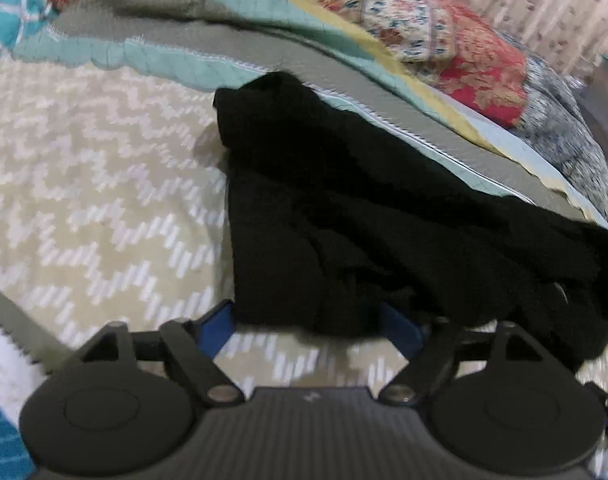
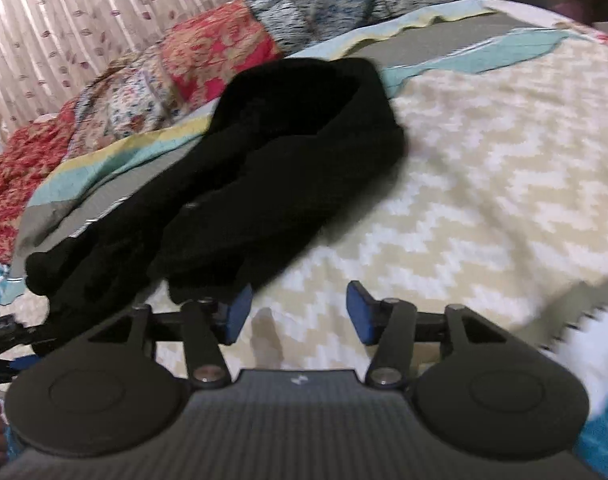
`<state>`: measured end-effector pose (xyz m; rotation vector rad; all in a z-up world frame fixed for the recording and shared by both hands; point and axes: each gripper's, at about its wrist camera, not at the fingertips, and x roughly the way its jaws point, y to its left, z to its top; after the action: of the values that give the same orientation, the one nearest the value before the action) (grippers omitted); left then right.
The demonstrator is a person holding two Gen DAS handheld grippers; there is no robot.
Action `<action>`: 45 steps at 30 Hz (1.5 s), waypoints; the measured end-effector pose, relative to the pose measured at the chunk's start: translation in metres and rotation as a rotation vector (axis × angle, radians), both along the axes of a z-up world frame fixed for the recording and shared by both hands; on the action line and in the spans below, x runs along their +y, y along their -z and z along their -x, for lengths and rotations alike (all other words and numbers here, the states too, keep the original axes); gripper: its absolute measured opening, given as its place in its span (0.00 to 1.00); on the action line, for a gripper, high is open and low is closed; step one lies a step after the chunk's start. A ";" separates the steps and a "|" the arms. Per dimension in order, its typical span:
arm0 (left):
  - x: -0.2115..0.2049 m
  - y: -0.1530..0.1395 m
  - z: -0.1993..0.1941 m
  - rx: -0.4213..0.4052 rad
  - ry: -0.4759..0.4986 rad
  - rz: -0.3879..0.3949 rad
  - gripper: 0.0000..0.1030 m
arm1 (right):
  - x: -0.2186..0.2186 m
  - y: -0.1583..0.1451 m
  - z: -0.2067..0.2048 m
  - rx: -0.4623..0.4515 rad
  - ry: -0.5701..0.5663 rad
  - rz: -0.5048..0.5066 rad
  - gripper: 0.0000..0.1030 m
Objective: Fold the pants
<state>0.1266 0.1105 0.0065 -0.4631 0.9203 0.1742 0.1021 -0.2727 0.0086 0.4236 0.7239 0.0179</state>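
Observation:
The black pants (image 1: pixel 364 216) lie bunched and roughly folded on the bed, over the beige zigzag blanket (image 1: pixel 84 208) and the grey-teal quilt edge. My left gripper (image 1: pixel 308 332) is open, its blue pads spread wide, with the near edge of the pants draped between and over the fingertips. In the right wrist view the pants (image 2: pixel 264 168) stretch from upper middle to lower left. My right gripper (image 2: pixel 300 314) is open and empty over the zigzag blanket (image 2: pixel 484 200), its left pad (image 2: pixel 238 314) just at the pants' near edge.
A grey, teal and yellow quilt (image 1: pixel 208 28) and floral patchwork bedding (image 1: pixel 444 36) lie behind the pants. A striped curtain (image 2: pixel 64 20) hangs behind the bed. A teal patterned cloth (image 1: pixel 8 24) lies at the far left.

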 end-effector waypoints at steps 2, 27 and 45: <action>-0.001 0.007 -0.006 0.014 -0.030 -0.003 0.53 | 0.004 0.002 -0.012 -0.016 -0.009 -0.047 0.56; 0.112 -0.056 0.176 -0.126 -0.263 0.195 0.21 | -0.099 -0.103 0.031 -0.168 0.340 0.416 0.63; 0.116 -0.041 0.199 -0.126 -0.304 0.198 0.51 | -0.075 -0.091 0.055 -0.174 0.329 0.332 0.69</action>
<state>-0.0721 0.2260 0.0474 -0.7897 0.7427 0.3283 0.0470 -0.3477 0.0997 0.2149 0.4673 -0.3671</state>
